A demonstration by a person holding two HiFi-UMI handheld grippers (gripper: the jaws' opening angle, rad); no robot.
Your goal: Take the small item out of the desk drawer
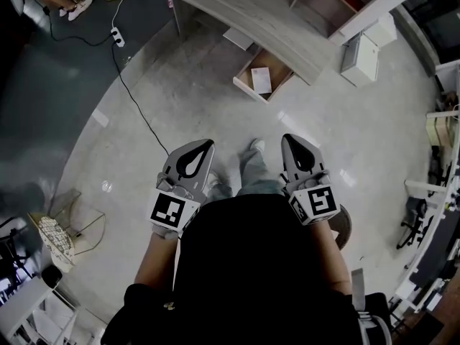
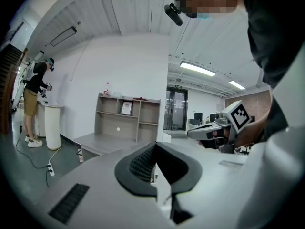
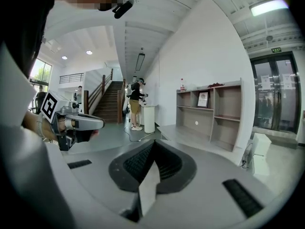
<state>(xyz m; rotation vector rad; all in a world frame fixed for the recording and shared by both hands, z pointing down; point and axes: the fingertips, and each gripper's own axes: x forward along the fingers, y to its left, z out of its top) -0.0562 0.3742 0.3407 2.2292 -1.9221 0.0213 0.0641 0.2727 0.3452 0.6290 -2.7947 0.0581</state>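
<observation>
In the head view a grey desk (image 1: 244, 9) stands ahead, and its drawer (image 1: 244, 74) is pulled open over the floor. A small white item (image 1: 260, 80) lies inside the drawer. My left gripper (image 1: 204, 145) and right gripper (image 1: 288, 139) are held side by side at waist height, well short of the drawer. Both point forward, nearly level. The left gripper (image 2: 155, 145) has its jaws shut with nothing between them. My right gripper (image 3: 153, 142) is also shut and empty. The desk with its shelf unit (image 2: 126, 119) shows far beyond the jaws.
A black cable and power strip (image 1: 117, 37) run across the floor at the left. A white cabinet (image 1: 359, 57) stands right of the desk. A wire stool (image 1: 57, 236) is at my lower left. Another person (image 2: 35, 101) stands by a white pedestal far left.
</observation>
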